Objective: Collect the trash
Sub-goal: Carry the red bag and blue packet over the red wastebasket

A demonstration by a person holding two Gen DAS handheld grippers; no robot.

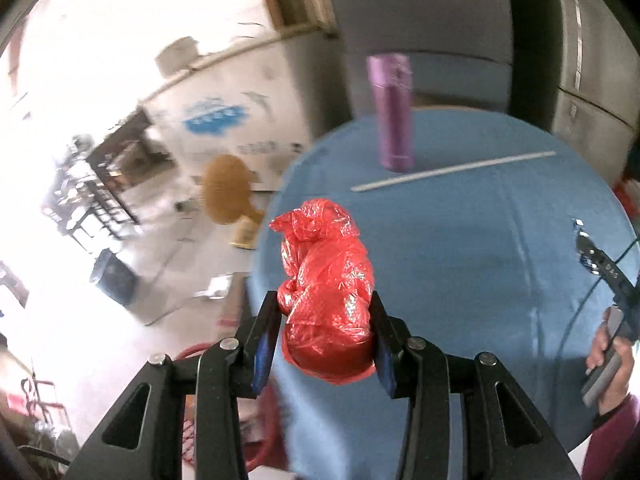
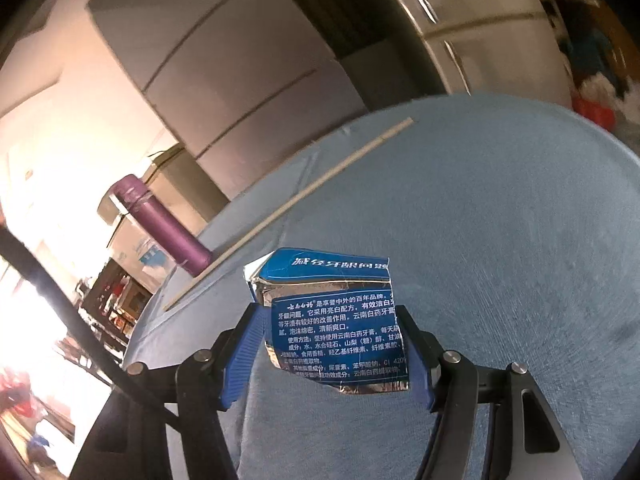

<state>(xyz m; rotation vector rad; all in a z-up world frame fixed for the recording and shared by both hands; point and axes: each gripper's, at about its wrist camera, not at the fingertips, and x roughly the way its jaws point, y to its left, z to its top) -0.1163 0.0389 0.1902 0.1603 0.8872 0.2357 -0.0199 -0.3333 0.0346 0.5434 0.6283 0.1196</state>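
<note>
Clamping a crumpled red plastic bag (image 1: 326, 288), the left gripper (image 1: 325, 332) has its fingers (image 1: 266, 336) narrowed onto both sides, lifted clear of the blue desk (image 1: 480, 240), likely for carrying to a bin. The right gripper (image 2: 330, 344) pinches a torn blue toothpaste box (image 2: 334, 320) above the desk. Purple flask (image 1: 392, 112) stands upright, closed, contents unseen, beside a thin stick (image 1: 452, 171). No bin identifiable.

Red crinkled bag (image 1: 326, 280), purple flask (image 1: 392, 112), blue tablecloth (image 1: 480, 240), blue carton (image 2: 336, 316) (white print).
</note>
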